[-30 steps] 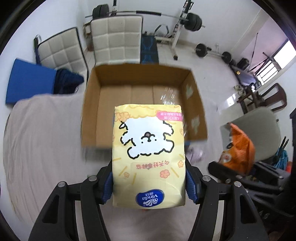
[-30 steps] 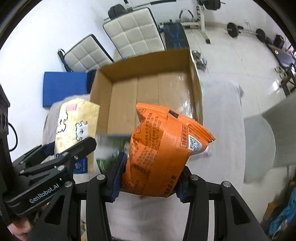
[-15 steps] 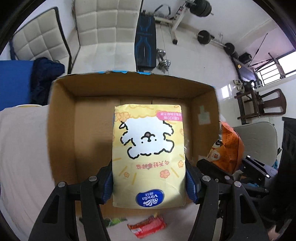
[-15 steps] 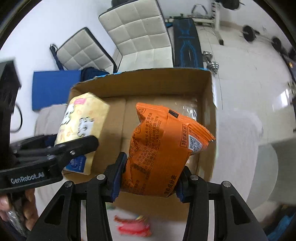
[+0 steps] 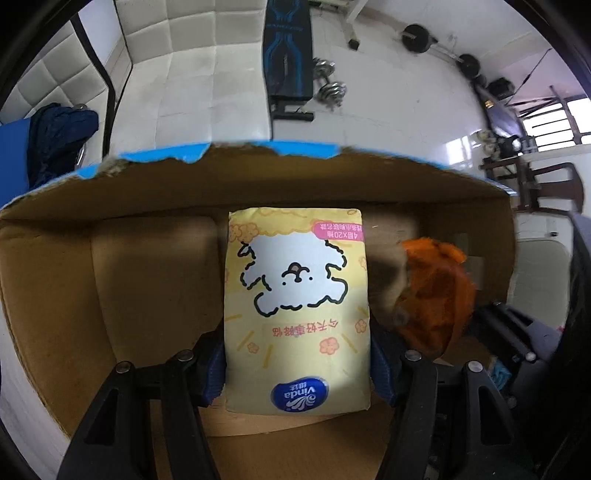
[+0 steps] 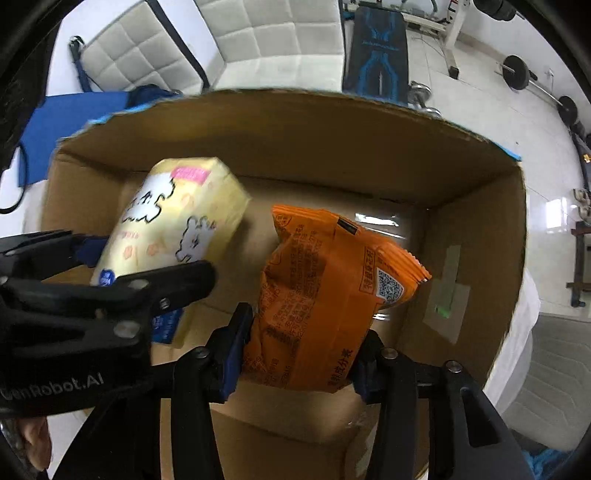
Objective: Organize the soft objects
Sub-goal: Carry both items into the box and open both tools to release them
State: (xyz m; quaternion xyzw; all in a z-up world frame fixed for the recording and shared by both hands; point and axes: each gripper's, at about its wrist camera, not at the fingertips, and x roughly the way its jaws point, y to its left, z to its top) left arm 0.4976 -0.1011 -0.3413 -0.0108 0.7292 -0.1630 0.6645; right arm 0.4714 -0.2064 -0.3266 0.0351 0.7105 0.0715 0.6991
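Note:
My left gripper [image 5: 297, 363] is shut on a yellow tissue pack [image 5: 295, 295] with a white dog print, held low inside an open cardboard box [image 5: 147, 295]. In the right wrist view the same tissue pack [image 6: 177, 229] sits at the box's left side, in the left gripper [image 6: 140, 254]. My right gripper [image 6: 301, 354] points down into the box [image 6: 295, 147] with an orange snack bag [image 6: 325, 302] between its blue pads. Its jaws are opening, though the pads still touch the bag. The orange bag [image 5: 432, 295] shows blurred to the right of the tissue pack.
Behind the box stand white padded chairs [image 6: 266, 33], a blue weight bench [image 6: 376, 48] with dumbbells [image 5: 328, 81], and barbell plates [image 6: 517, 72]. A blue mat [image 6: 70, 118] lies at the left. A white cloth [image 6: 524, 314] covers the surface under the box.
Both grippers have come forward and down into the box with their packs. The box walls now fill both views, and the orange bag sits deeper beside the tissue pack.

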